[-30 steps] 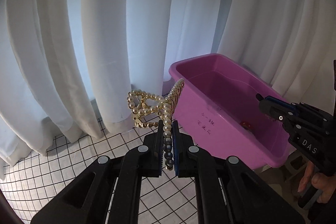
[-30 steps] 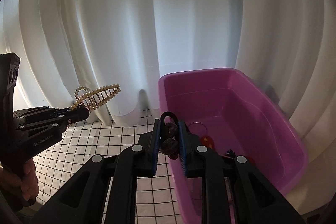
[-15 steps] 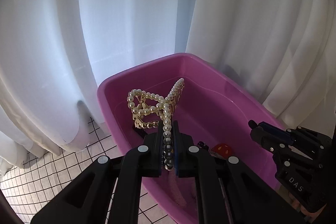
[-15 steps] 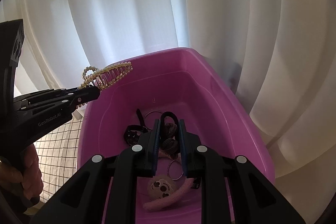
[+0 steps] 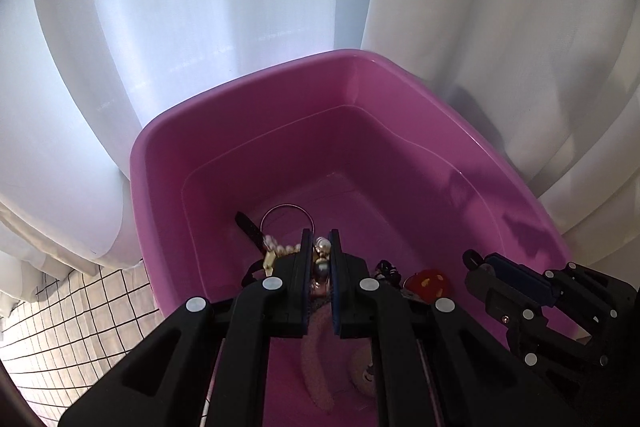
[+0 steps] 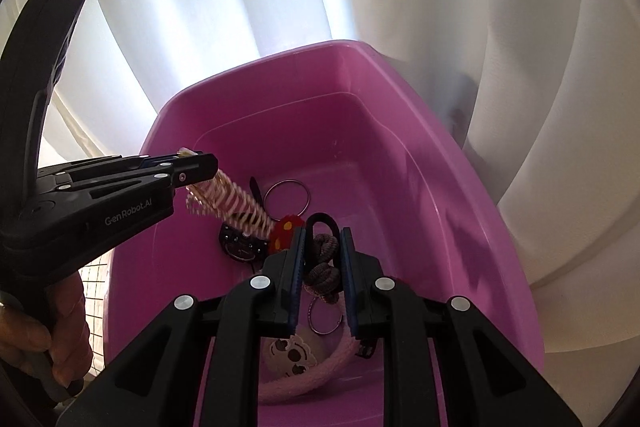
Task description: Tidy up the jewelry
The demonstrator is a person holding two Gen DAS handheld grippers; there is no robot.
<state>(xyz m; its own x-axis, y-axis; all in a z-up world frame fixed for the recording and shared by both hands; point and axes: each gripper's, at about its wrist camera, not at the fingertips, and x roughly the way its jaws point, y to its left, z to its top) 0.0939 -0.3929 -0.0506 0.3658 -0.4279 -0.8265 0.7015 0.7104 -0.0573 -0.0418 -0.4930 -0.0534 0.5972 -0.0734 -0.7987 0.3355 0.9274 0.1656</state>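
Both tools now over pink bin (image 5: 168, 143), pearl clip (image 6: 232, 205) apparently lower

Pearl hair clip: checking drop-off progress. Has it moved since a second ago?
Yes. The pearl hair clip, in the left gripper, moved from beside the pink tub to over it.

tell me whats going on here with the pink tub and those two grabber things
A person is sorting accessories into a pink tub with two hand-held grippers. The left gripper is shut on a pearl hair claw and holds it over the tub. The right gripper is shut on a knotted brown hair tie, also above the tub. Neither piece is released yet. In the tub lie a metal ring, a pink band and other small pieces.
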